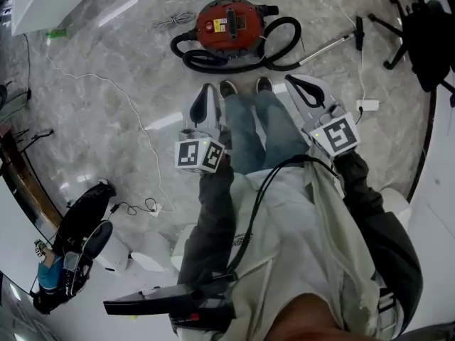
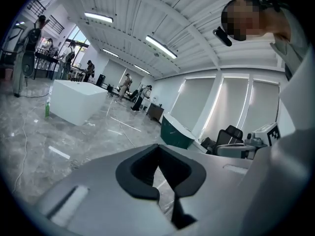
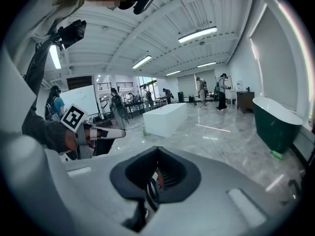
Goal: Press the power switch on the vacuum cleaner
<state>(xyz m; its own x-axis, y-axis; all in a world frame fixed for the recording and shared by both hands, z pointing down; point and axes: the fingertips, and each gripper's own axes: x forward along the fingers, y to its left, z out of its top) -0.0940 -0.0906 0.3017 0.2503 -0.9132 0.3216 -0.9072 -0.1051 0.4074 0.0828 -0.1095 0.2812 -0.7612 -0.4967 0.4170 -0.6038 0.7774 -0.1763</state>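
In the head view a red round vacuum cleaner (image 1: 229,24) sits on the marble floor just beyond the person's shoes (image 1: 245,87), with its black hose (image 1: 281,48) coiled round its front. Both grippers are held at waist height above the floor, well short of the vacuum. The left gripper (image 1: 208,89) has its jaws together and holds nothing. The right gripper (image 1: 292,79) is also shut and empty. In the left gripper view the left gripper (image 2: 158,146) points over open floor. Through the gap of the right gripper (image 3: 157,149) a sliver of red vacuum (image 3: 160,180) and hose shows.
A metal vacuum wand (image 1: 328,47) lies right of the vacuum, with a white cable and socket block (image 1: 367,106) close by. A black office chair (image 1: 421,25) stands at the far right. A black fan-like machine (image 1: 78,236) lies at lower left. A white block (image 3: 165,119) and green tub (image 3: 275,122) stand farther off.
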